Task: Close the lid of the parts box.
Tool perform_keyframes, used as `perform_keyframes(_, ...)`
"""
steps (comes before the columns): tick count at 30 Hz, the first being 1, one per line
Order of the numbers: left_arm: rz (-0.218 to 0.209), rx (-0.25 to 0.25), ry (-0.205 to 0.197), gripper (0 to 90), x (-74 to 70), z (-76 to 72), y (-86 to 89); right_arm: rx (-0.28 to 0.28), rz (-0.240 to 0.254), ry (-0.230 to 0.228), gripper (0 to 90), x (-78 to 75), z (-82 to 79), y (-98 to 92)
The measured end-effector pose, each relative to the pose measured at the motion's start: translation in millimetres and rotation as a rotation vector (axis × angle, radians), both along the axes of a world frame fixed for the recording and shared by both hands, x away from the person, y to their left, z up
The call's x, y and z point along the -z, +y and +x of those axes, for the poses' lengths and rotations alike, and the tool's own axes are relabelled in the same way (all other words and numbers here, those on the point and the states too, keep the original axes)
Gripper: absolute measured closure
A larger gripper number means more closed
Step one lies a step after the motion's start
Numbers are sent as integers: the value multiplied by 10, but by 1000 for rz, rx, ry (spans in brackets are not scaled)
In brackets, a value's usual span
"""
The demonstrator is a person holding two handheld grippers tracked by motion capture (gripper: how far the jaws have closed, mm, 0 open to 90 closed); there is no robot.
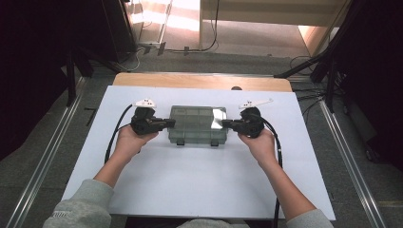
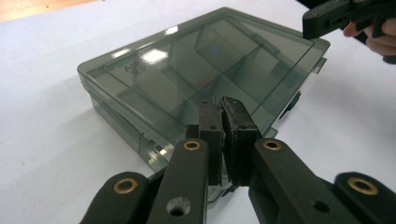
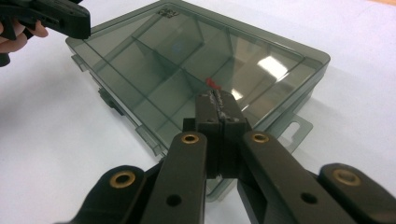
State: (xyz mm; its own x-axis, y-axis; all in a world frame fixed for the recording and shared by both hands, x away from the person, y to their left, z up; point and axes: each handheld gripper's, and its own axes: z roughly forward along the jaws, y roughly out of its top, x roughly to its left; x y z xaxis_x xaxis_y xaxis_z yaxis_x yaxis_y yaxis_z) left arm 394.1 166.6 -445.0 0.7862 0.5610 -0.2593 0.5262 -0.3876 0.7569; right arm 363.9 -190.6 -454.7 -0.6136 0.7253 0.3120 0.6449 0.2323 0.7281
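High view: white surface (image 1: 157,185) carries a smoky transparent plastic compartment box (image 1: 197,124), lid down, at centre. Likely light, rigid, slick; short ends or front latches suit gripping. Left claw (image 1: 172,123) and right claw (image 1: 225,124) closed, empty, flanking it.

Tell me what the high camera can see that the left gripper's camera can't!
The high view alone takes in the person's two forearms, the whole white table and the grey floor around it. The left gripper view alone brings close the left gripper, jaws shut above the box, and the dividers under the lid. Both show the smoky clear box with its lid down, and the right gripper at its far end.
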Motion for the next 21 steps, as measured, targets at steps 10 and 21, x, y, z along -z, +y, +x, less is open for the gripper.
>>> perform_keyframes(10,22,13,-3,870,99,6,-12,6,-18,13,900,134,26,-41)
perform_keyframes(21,43,25,1,870,189,9,-25,9,-29,22,900,201,35,-31)
